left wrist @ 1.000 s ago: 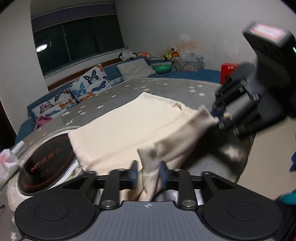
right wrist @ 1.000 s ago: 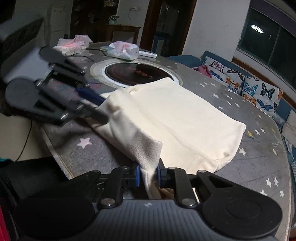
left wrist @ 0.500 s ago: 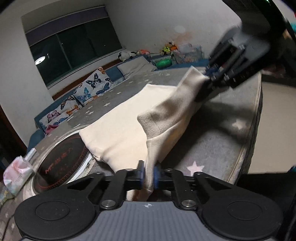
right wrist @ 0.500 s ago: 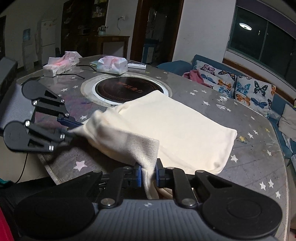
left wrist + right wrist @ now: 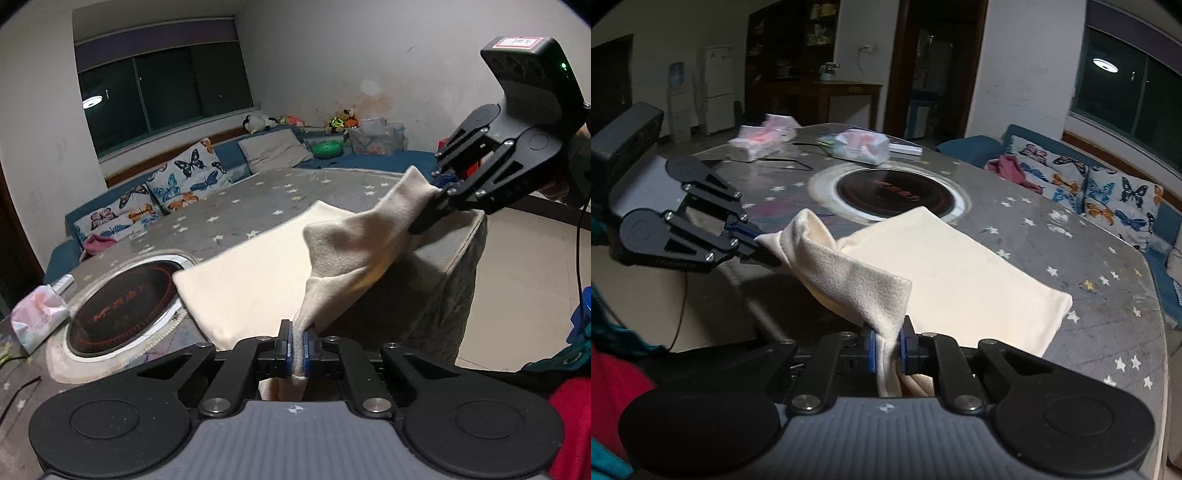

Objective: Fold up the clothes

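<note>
A cream garment (image 5: 258,266) (image 5: 953,280) lies partly folded on the grey star-patterned table (image 5: 266,199) (image 5: 1071,236). Its near edge is lifted off the table between both grippers. My left gripper (image 5: 296,350) is shut on one corner of that edge, and it also shows at the left in the right wrist view (image 5: 757,245). My right gripper (image 5: 886,349) is shut on the other corner, and it appears at the upper right in the left wrist view (image 5: 434,192). The fabric hangs stretched between the two corners above the table's near rim.
A round black cooktop (image 5: 122,314) (image 5: 897,192) is set into the table beyond the garment. Tissue packs (image 5: 37,314) (image 5: 860,144) lie near it. A bench with butterfly cushions (image 5: 184,181) (image 5: 1108,195) runs along the window wall. Tiled floor (image 5: 528,280) lies past the table's edge.
The left jaws have closed on the garment's corner. Both grippers have risen and pulled back, lifting the garment's near edge off the table and stretching it between them.
</note>
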Motion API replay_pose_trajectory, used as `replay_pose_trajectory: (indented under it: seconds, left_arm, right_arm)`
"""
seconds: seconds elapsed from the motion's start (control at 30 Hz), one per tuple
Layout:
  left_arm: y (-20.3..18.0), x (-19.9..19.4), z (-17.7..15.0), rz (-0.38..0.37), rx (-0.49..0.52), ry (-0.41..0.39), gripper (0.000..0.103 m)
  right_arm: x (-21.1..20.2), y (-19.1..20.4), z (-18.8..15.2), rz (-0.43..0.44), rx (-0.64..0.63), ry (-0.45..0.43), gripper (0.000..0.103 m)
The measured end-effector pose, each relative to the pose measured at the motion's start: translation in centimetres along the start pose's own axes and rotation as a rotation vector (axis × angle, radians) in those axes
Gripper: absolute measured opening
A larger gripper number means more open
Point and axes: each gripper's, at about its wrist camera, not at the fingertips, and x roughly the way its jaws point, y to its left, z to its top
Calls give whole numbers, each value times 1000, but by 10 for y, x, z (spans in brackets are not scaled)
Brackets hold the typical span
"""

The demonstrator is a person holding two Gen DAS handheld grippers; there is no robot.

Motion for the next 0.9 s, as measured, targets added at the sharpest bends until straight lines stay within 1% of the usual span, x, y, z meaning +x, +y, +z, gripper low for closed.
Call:
replay_pose_trajectory:
  seconds: [0.17,0.3,0.47,0.67,0.8,0.9]
  left_arm:
    - [10,10,8,23,-8,-9,6]
    - [24,23,24,56,-2,-38,6]
    - [45,52,49,76,31,-57,6]
    - [75,111,71,83,36,-1,6]
    - [95,152,76,92,13,49,6]
    - [106,183,77,97,-14,82,6]
  right_arm:
    - [-4,1,7,-8,5,-4,10]
    - [4,-14,18,-32,33,-13,10]
    - [17,-45,35,-55,67,-19,10]
    - [54,-93,53,-87,115,6,10]
    - [84,-120,58,-96,146,35,10]
    - [108,-136,55,-106,181,57,10]
